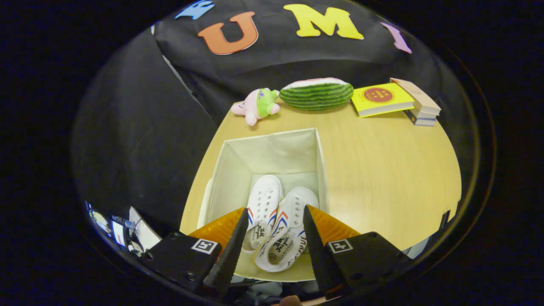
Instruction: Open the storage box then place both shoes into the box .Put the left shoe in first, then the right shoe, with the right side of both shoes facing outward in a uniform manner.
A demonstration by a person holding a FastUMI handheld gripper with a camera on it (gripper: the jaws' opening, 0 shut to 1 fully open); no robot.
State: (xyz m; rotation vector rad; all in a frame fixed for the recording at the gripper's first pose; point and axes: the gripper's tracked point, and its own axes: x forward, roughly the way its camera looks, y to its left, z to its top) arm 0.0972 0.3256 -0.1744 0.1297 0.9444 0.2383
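Gripper [272, 238] is hovering above the open storage box [272, 146] at lower centre of the frame, fingers apart, gripping nothing. Both white shoes [276, 221] are lying side by side inside, toes pointing away. Judging placement nearly done: back straight up, avoiding clipping the box walls or nudging the shoes.

— Is the storage box [272, 153] open?

— Yes, open at the top, a pale fabric box with upright walls, standing on the counter [382, 170].

— And the shoes?

— Both lie inside on its floor, side by side and touching. They are white canvas, with red and blue stripes on the side and dark lettering. The left-hand shoe [262, 204] points toward the far wall. The right-hand shoe [289, 229] lies tilted, leaning against it.

— The tongs [272, 238]?

— Spread apart above the box, gripping nothing.
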